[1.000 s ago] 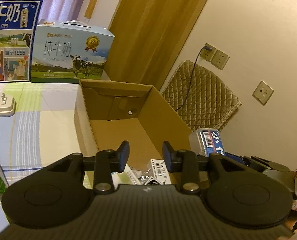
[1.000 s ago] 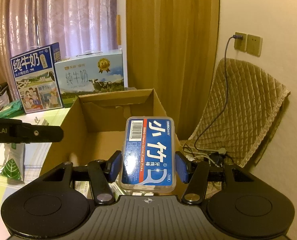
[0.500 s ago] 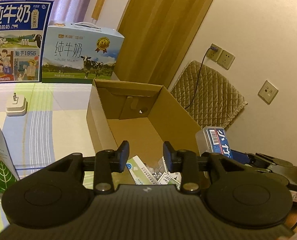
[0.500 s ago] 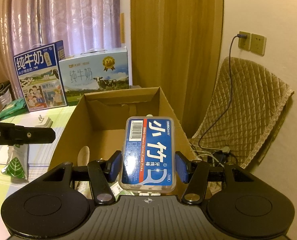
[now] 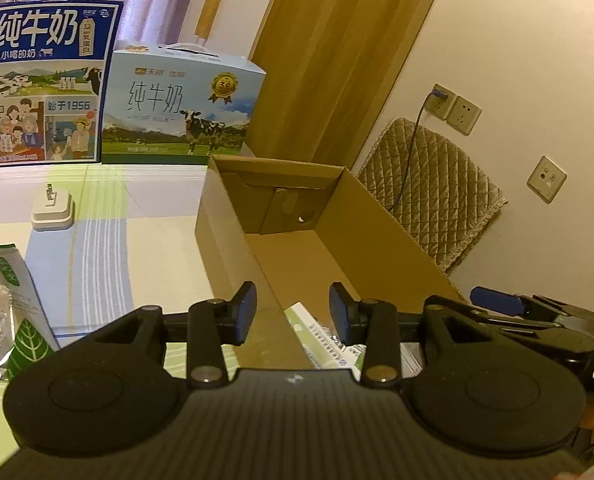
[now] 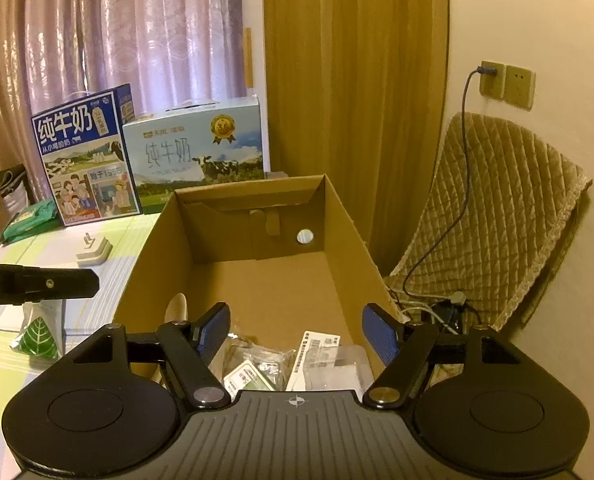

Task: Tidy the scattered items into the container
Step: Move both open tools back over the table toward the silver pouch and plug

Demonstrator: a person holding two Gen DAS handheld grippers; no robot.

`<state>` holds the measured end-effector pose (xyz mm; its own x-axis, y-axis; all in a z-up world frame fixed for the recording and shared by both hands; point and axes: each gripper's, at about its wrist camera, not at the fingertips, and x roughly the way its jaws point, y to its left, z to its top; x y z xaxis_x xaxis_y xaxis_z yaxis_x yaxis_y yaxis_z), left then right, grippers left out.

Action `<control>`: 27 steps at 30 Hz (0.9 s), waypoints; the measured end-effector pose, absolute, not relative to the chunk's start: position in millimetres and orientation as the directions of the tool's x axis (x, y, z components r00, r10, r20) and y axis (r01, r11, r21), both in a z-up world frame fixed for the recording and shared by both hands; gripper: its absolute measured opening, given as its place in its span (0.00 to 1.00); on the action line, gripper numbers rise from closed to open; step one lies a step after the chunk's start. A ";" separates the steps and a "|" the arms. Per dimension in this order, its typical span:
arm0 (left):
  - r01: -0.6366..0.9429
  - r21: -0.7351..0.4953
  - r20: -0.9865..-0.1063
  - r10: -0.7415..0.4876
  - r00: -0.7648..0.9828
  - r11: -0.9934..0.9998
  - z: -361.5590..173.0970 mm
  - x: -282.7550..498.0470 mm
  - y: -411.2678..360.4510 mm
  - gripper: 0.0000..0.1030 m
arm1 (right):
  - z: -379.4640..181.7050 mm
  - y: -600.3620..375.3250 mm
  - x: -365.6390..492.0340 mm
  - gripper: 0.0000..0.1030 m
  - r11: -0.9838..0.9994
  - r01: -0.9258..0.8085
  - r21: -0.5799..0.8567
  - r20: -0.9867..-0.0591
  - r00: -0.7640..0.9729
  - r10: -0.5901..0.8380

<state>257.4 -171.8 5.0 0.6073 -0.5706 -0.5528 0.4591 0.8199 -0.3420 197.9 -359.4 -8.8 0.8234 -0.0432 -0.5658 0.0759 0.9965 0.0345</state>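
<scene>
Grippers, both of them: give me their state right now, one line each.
Left gripper: open, holding nothing.
Right gripper: open wide, holding nothing, above the cardboard box.

Dim, warm yellowish indoor light throughout; soft shadows, no strong glare. Heavy fisheye bending with black corners past every clock position. Slightly soft, grainy.

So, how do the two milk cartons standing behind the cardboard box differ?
The dark blue milk carton stands upright and taller, with cartoon people on its front; the pale blue milk carton lies wider and lower, showing a cow, a gold medal and a top handle. The dark one is left of the pale one. Both stand at the table's far edge.
</scene>
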 end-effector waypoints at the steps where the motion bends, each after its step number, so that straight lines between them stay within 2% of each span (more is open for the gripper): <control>1: 0.458 -0.342 -0.553 -0.570 0.608 0.821 4.9 257.5 -169.9 0.33 | -8.8 -359.7 198.1 0.69 0.997 0.076 0.034 -0.566 0.823 -0.044; 13: 0.446 -0.335 -0.547 -0.557 0.625 0.830 7.6 255.9 -152.5 0.34 | 1.8 -350.1 193.7 0.70 0.998 0.069 0.016 -0.560 0.827 -0.048; 19: 0.433 -0.322 -0.545 -0.539 0.642 0.842 10.0 254.1 -138.5 0.44 | 8.8 -339.5 194.1 0.73 0.999 0.053 0.006 -0.552 0.833 -0.041; 24: 0.412 -0.310 -0.544 -0.516 0.662 0.857 11.2 253.1 -121.9 0.51 | 14.4 -328.1 194.1 0.85 0.999 0.043 -0.006 -0.537 0.842 -0.039; 27: 0.399 -0.309 -0.539 -0.505 0.675 0.863 13.3 252.2 -109.9 0.62 | 16.4 -321.5 194.5 0.90 0.999 0.040 -0.011 -0.531 0.847 -0.040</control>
